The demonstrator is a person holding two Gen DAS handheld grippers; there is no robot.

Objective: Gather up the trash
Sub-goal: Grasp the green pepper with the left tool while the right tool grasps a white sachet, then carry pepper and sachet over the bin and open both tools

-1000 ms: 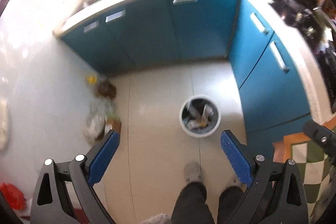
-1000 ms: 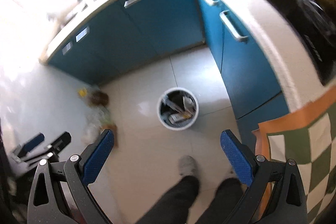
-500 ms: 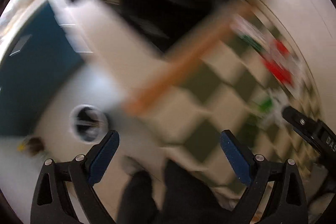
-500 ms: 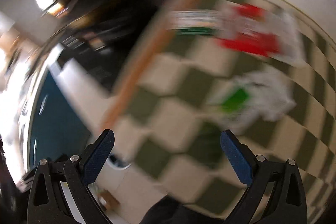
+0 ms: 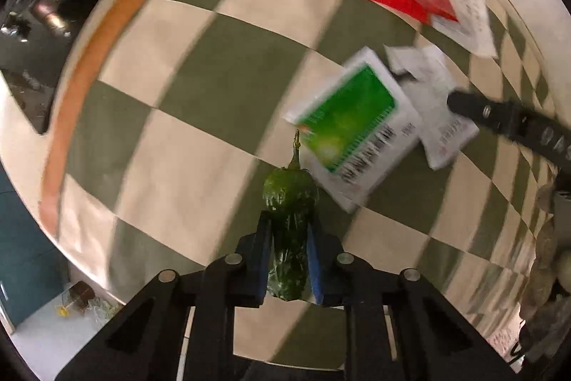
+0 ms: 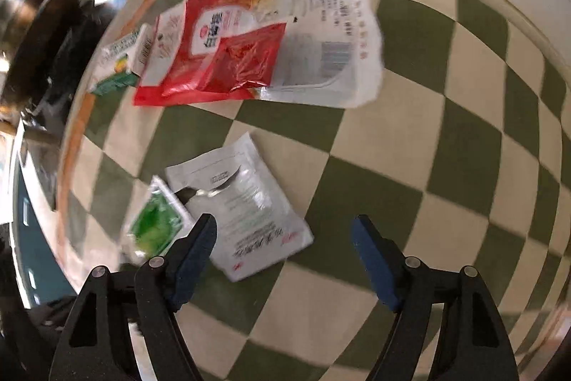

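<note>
Looking down on a checkered tablecloth [image 6: 374,145]; biggest trash is the red-and-white wrapper [image 6: 249,41] at the far side, a green-and-white carton [image 6: 121,59] touching its left edge. Nearer: white sachet [image 6: 249,213] overlapping a green-label packet [image 5: 353,127]. Smallest: a dark green pepper [image 5: 289,224], clamped between the left gripper [image 5: 289,259] pads, stem pointing away, just off the packet's corner. Right gripper [image 6: 283,259] gapes wide with nothing in it, its left finger over the sachet's near corner

Risks, my read:
- pepper looks soft and shiny, held mid-body; could slip or squash on a fast swing
- sachets lie flat and overlapped, so the right fingers may skid over them or drag both

Hard to see: whether the pepper touches the cloth; motion blur kills the packet print; no bin in view; floor clutter lower left of the left view is unidentifiable
</note>
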